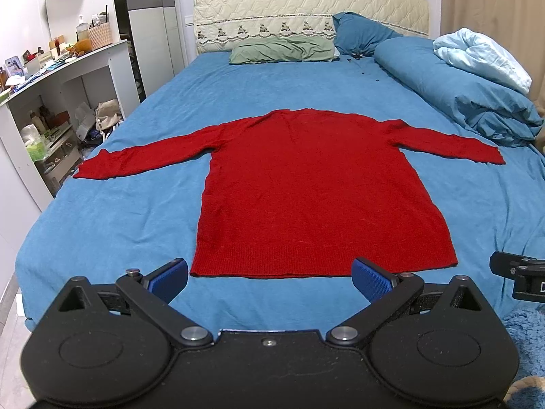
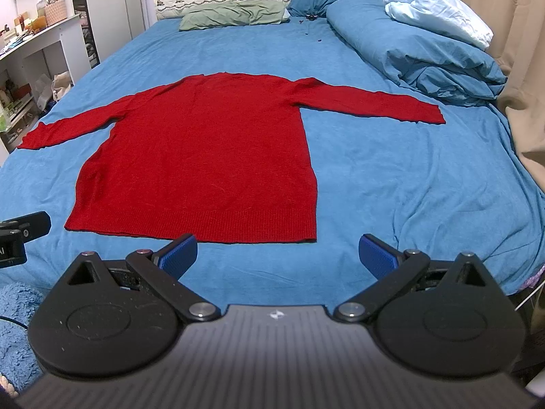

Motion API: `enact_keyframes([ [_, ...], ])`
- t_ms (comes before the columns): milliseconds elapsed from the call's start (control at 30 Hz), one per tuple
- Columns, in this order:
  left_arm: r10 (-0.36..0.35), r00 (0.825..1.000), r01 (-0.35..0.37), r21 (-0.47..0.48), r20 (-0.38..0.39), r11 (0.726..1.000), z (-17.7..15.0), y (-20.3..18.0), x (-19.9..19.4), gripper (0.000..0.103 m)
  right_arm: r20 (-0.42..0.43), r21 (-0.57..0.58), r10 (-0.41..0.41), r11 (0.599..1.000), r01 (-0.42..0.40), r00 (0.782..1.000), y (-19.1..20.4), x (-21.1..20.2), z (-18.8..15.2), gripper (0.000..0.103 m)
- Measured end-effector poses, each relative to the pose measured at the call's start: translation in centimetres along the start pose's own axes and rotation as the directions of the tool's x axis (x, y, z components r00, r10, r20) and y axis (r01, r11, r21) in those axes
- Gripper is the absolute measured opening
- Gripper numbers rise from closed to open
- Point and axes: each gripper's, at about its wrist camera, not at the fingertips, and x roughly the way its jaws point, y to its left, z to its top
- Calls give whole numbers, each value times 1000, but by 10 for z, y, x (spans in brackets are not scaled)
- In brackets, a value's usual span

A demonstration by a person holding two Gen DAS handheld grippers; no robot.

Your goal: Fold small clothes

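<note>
Bed with blue sheet.
Red sweater lies flat, sleeves spread; green pillow, blue pillow and rolled blue duvet lie toward the headboard.

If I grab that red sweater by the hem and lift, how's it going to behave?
The red sweater is knit and lies flat, so it will probably droop limply from wherever it is pinched. Its spread sleeves would likely trail and drag across the blue sheet. The fuzzy ribbed hem should grip, not slip.

we note: red sweater fuzzy matt knit, ribbed hem; bed sheet matt creased cloth; left gripper matt black plastic, pads textured blue
</note>
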Motion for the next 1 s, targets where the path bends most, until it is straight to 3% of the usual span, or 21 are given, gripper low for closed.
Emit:
enact_keyframes([
  [1000,-3,1000,3,-2,4,1000,2,-1,-3,103,1,3,1,1000,-1,1000,-1,-1,0,103],
])
